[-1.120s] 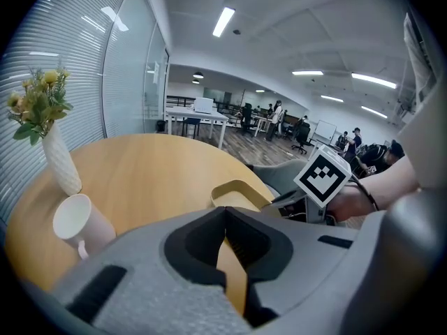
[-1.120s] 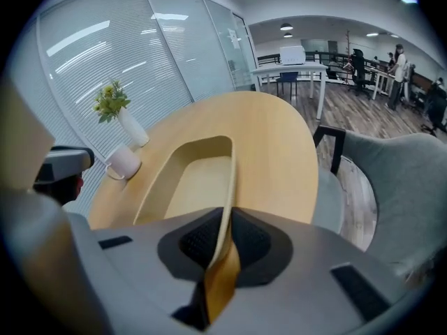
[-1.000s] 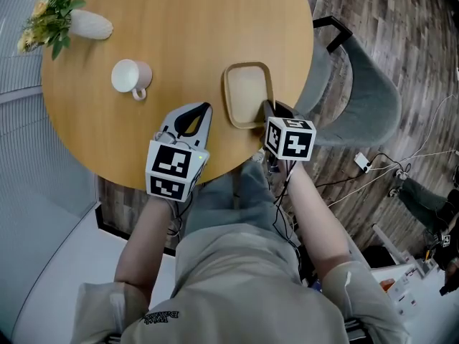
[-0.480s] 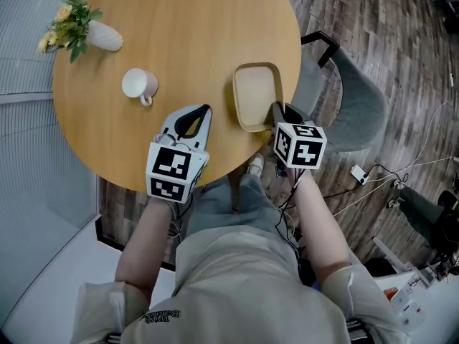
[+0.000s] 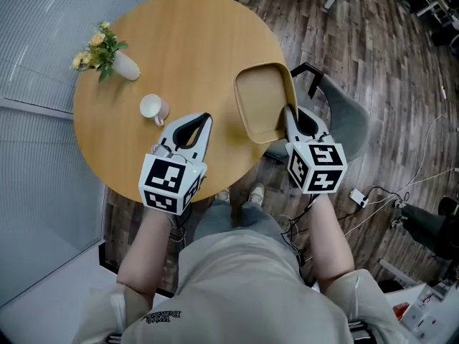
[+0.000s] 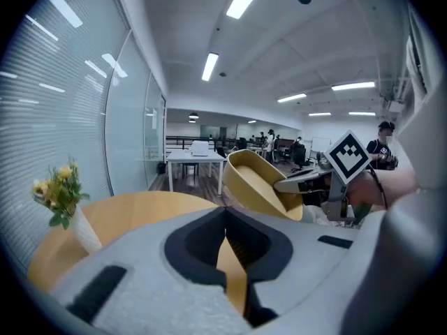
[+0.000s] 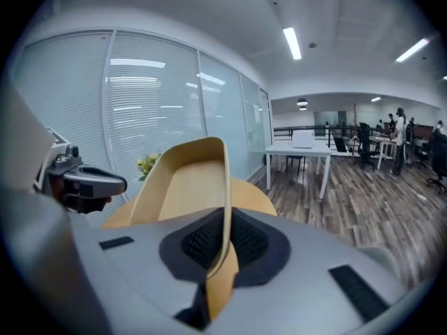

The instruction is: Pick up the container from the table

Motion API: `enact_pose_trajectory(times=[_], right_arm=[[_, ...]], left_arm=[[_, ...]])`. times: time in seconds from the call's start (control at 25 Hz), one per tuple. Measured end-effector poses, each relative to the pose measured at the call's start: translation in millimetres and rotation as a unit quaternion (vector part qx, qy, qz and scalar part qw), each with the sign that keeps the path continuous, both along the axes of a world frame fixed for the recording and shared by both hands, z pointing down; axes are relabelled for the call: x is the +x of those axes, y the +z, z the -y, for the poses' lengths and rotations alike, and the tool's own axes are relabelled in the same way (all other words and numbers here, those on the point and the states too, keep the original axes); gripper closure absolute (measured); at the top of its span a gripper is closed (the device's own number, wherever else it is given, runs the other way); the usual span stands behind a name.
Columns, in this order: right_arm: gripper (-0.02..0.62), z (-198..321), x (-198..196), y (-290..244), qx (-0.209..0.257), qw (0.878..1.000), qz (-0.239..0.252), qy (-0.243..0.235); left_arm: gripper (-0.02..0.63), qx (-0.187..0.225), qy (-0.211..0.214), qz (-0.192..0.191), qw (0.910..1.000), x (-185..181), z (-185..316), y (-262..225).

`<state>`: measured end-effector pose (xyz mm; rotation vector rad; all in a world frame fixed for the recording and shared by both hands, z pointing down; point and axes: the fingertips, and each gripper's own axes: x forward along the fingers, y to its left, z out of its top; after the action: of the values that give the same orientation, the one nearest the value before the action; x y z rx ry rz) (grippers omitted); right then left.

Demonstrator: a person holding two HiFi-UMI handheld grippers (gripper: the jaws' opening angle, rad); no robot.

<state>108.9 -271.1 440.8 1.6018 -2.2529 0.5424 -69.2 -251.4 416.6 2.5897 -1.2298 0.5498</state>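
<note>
The container (image 5: 264,99), a shallow tan tray with rounded corners, hangs tilted in the air over the right edge of the round wooden table (image 5: 201,41). My right gripper (image 5: 288,113) is shut on the near rim, and the rim (image 7: 225,187) runs straight between the jaws in the right gripper view. My left gripper (image 5: 206,117) hovers over the table's near edge, to the left of the container, with its tips together and nothing between them. In the left gripper view the container (image 6: 258,180) shows ahead and to the right of the left gripper (image 6: 225,215).
A white mug (image 5: 153,107) stands on the table just beyond my left gripper. A white vase with yellow flowers (image 5: 107,57) sits at the far left edge. A grey chair (image 5: 344,120) stands under the container's right side, with cables (image 5: 373,199) on the wooden floor.
Both grippers have risen. The container has left the tabletop in my right gripper and now tilts over the table's right edge. The table looks smaller and farther below.
</note>
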Motion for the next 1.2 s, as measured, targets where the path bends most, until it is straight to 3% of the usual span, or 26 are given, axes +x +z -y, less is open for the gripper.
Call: enact_pose_trajectory(times=[0.44,0.72,0.88,1.04,1.2], right_arm=[[0.563,-36.0,7.9,-134.1,0.133,0.990,-0.029,-0.033],[0.561,-66.9,14.8,-206.8,0.222,0.975,-0.003,-0.025],[0.561,-89.2,13.0,-230.9,0.257,0.966,-0.001,-0.028],[0.561,-102.3,16.9,-232.7,0.266,0.964,-0.004,-0.028],[0.561,-111.1,23.1,-219.7,0.270,0.961,-0.048,-0.020]], left_arm=[[0.584,0.123,0.007,-0.017,0.9923,5.4,-22.6,-120.0],[0.584,0.192,0.013,-0.027,0.9809,7.8,-56.7,-187.3],[0.584,0.237,0.009,-0.007,0.9714,2.6,-75.4,-203.5],[0.584,0.243,0.018,-0.004,0.9698,8.6,-85.3,-200.0],[0.584,0.229,0.015,-0.001,0.9733,9.6,-90.2,-191.2]])
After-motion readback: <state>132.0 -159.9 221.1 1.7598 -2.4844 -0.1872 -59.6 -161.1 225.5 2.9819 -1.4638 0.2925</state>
